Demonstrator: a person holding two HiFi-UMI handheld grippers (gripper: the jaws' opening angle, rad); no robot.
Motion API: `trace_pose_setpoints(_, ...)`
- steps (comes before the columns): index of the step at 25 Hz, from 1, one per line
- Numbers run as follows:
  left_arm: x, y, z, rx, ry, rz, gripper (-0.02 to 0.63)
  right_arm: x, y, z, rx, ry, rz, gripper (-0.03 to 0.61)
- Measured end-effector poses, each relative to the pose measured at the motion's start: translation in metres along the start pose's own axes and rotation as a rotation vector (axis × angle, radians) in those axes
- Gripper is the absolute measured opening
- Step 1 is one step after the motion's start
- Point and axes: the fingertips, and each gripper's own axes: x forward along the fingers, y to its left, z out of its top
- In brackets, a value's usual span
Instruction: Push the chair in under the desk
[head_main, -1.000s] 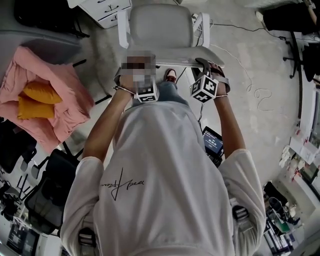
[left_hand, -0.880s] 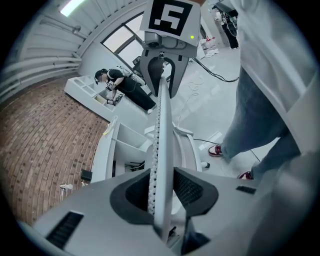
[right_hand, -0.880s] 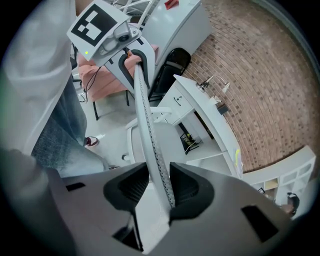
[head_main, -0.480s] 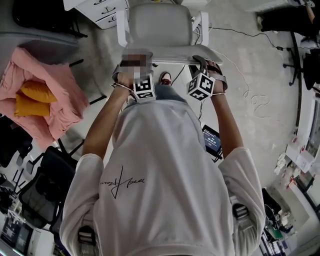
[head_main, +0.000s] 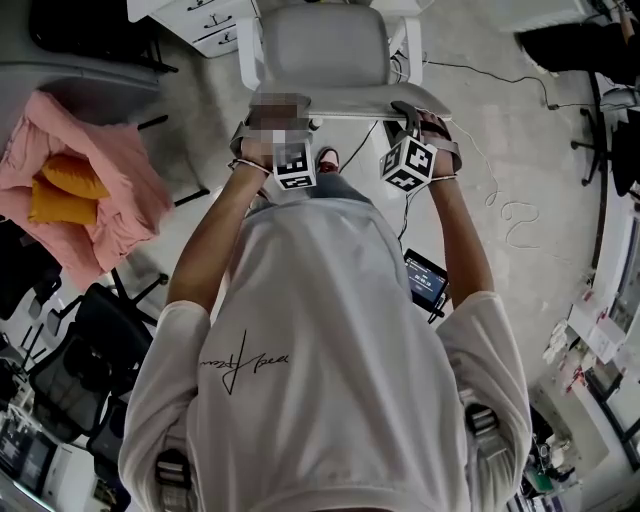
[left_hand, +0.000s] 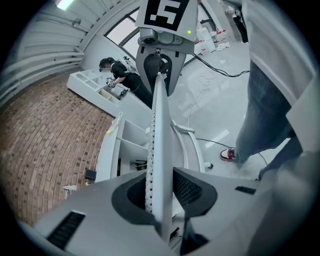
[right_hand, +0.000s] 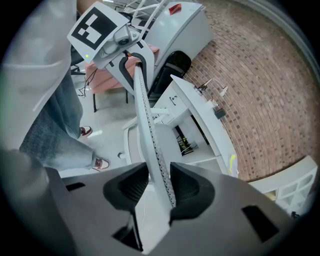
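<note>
white chair (head_main: 320, 50) stands just in front of the desk (right_hand: 200, 112), seat still mostly out by the look of the head view. person is behind it w/ both grippers on the top edge of the backrest (left_hand: 159, 125). left gripper (left_hand: 162, 190): jaws closing, thin backrest edge between them, pads on it. right gripper (right_hand: 159, 187): clamped on the same edge, further along.

step in hand, imo: get a firm hold, then shove fwd. to do it well:
- let the left grip settle before any push
- push evenly w/ both, low & level, so the chair rolls straight and doesn't swivel
- aim the seat at the gap in the desk, armrests clear of the desk sides
- mind the loose cable (head_main: 508, 212) on the floor near the base; it could snag a wheel
- ease off near the desk, no slam
</note>
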Motion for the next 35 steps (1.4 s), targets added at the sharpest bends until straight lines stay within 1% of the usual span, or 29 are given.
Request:
trace_pose_setpoints(5, 0.01, 0.005, 0.018, -0.024, 0.011, 0.007, 0.089, 0.005, -0.015, -0.017, -0.024, -0.012, 0.003, 0.153)
trace_pose_setpoints(12, 0.02, 0.011, 0.035, -0.058, 0.029, 0.035, 0.084, 0.01, -0.031, -0.034, -0.053, -0.022, 0.007, 0.156)
trace_pose_setpoints(18, 0.034, 0.016, 0.039, -0.061, 0.047, 0.039, 0.066, 0.018, -0.043, -0.041, -0.07, -0.03, 0.004, 0.158)
trace_pose_setpoints(30, 0.054, 0.038, 0.053, -0.076, 0.067, 0.064, 0.066, 0.032, -0.075, -0.055, -0.113, -0.046, -0.014, 0.163)
trace_pose_setpoints(35, 0.056, 0.04, 0.048, -0.07, 0.083, 0.072, 0.063, 0.034, -0.076, -0.051, -0.131, -0.067, -0.019, 0.163)
